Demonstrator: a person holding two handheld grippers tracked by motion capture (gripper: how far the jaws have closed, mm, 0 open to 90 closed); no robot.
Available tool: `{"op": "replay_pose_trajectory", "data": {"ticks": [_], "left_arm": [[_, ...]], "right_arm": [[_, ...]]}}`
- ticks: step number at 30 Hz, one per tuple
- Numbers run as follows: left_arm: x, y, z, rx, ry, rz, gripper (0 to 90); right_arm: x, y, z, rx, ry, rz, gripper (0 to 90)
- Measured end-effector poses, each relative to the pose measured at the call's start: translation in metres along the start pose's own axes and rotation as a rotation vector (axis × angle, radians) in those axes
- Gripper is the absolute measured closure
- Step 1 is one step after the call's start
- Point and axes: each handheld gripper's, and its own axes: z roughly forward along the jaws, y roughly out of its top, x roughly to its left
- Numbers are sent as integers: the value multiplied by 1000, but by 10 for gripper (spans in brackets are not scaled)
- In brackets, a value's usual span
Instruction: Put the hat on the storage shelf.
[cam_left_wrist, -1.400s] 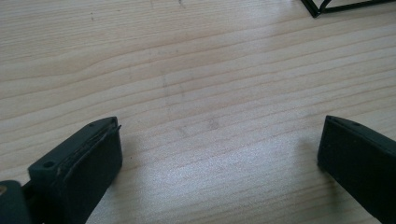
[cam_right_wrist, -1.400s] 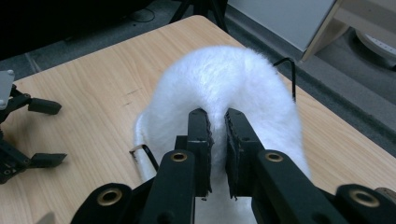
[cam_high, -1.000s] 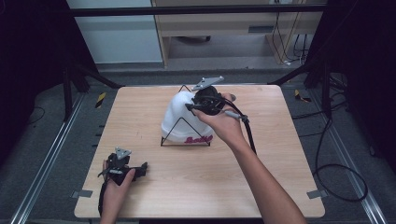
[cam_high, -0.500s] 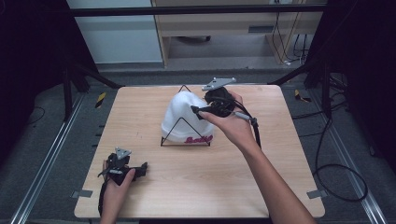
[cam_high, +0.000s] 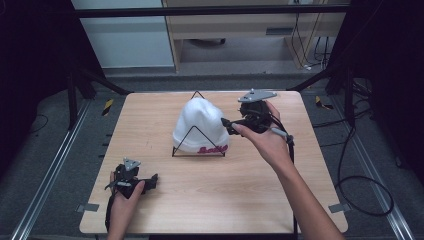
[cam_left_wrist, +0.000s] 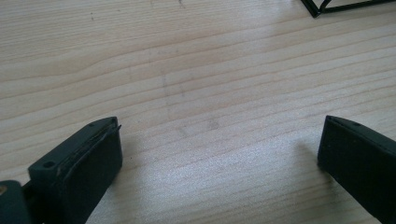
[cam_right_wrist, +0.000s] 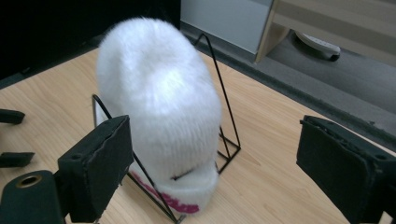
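Wooden table (cam_high: 200, 200) was seen bearing a white hat (cam_high: 200, 125) on a wire stand (cam_high: 198, 145). At the hat's three o'clock, the right gripper (cam_high: 227, 125) was held, its jaws just opened wide and empty. At seven o'clock, the left gripper (cam_high: 152, 181) was rested, wide open.

light wood worktop (cam_high: 250, 200), mid frame. black wire stand (cam_high: 198, 146) with a fluffy white hat (cam_high: 199, 122) sits near its centre; left tool (cam_high: 131, 181) rests lower left.

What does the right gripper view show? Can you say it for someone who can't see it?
A fluffy white hat with pink lettering on its brim sits over a black wire stand on a wooden table. The right gripper has its two black jaws wide apart in front of the hat, with nothing between them.
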Motion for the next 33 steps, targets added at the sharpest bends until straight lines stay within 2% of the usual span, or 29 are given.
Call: {"op": "replay_pose_trajectory", "data": {"ticks": [8, 16, 23, 33], "left_arm": [[0, 0, 0, 0, 0, 0, 0], [0, 0, 0, 0, 0, 0, 0], [0, 0, 0, 0, 0, 0, 0], [0, 0, 0, -1, 0, -1, 0]], "right_arm": [[-14, -28, -10, 27, -23, 23, 109], [-23, -64, -19, 42, -69, 45, 151], [-25, -107, -21, 76, -91, 90, 175], [-28, -164, -15, 142, -114, 162, 198]]}}
